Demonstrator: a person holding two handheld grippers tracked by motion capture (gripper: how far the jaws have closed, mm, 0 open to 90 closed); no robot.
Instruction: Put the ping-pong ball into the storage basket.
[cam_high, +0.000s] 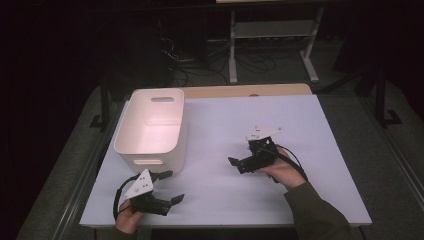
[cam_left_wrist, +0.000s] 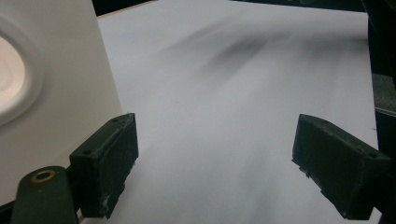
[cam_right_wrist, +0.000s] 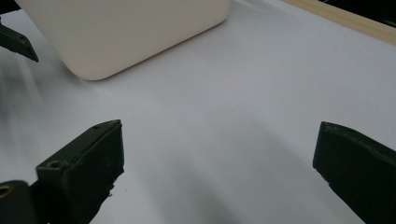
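Both hand-held grippers, left (cam_high: 169, 187) and right (cam_high: 236, 164), hover empty with jaws apart over the bare table (cam_high: 300, 165); the white bin (cam_high: 150, 150) sits far left. Nothing grasped yet; next likely calls for approaching the bin.

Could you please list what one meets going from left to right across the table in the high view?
Left gripper → white bin → bare stretch of the white table → right gripper and the hand holding it.
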